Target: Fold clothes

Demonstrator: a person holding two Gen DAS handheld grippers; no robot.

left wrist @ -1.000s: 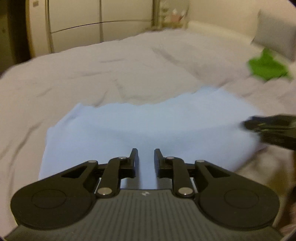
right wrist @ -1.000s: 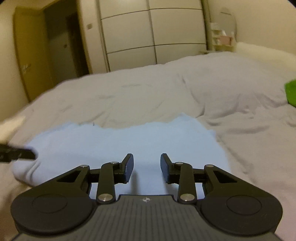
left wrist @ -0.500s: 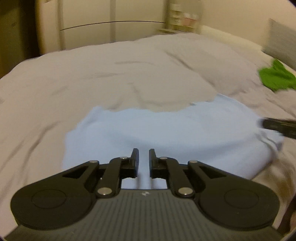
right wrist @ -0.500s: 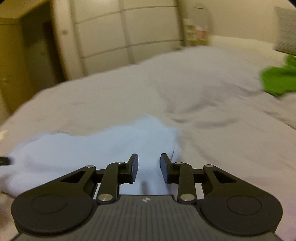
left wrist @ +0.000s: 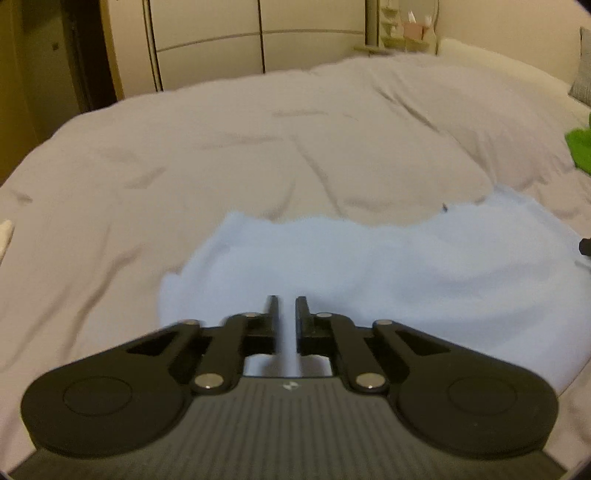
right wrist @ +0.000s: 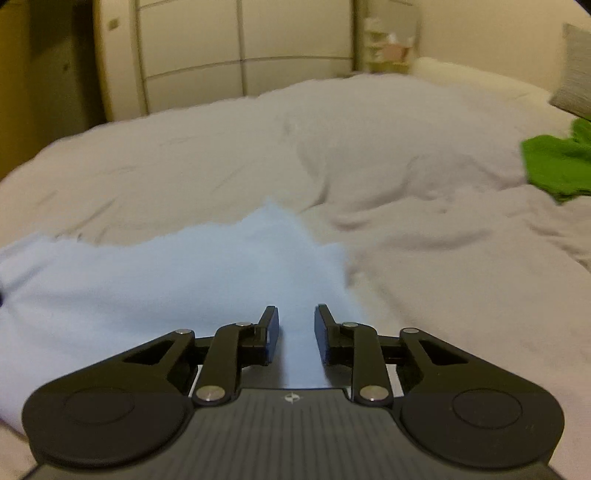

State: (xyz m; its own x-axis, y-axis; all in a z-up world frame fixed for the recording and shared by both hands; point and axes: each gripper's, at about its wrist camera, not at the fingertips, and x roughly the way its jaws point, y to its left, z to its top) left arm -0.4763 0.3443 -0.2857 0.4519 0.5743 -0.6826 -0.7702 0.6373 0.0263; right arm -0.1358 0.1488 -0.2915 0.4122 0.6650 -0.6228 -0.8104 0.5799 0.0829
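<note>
A light blue garment [left wrist: 369, 266] lies spread flat on the bed's pale grey duvet [left wrist: 221, 147]. My left gripper [left wrist: 287, 306] is at the garment's near edge toward its left end, its fingers drawn to a narrow gap with a strip of blue cloth pinched between them. In the right wrist view the same garment [right wrist: 166, 273] reaches to the left, and my right gripper [right wrist: 295, 317] sits over its right near edge. The right fingers stand apart, with cloth lying between them. A dark tip of the right gripper [left wrist: 585, 245] shows at the left view's right edge.
A crumpled green garment [right wrist: 554, 166] lies on the duvet [right wrist: 443, 258] far right, below a grey pillow [right wrist: 576, 74]. White wardrobe doors [left wrist: 258, 37] stand beyond the bed's far side. A shelf with small items [left wrist: 406, 29] is in the back corner.
Both grippers have narrowed; the left has closed onto the blue cloth. Both views have swung, so the garment has shifted right in the left view and left in the right view.
</note>
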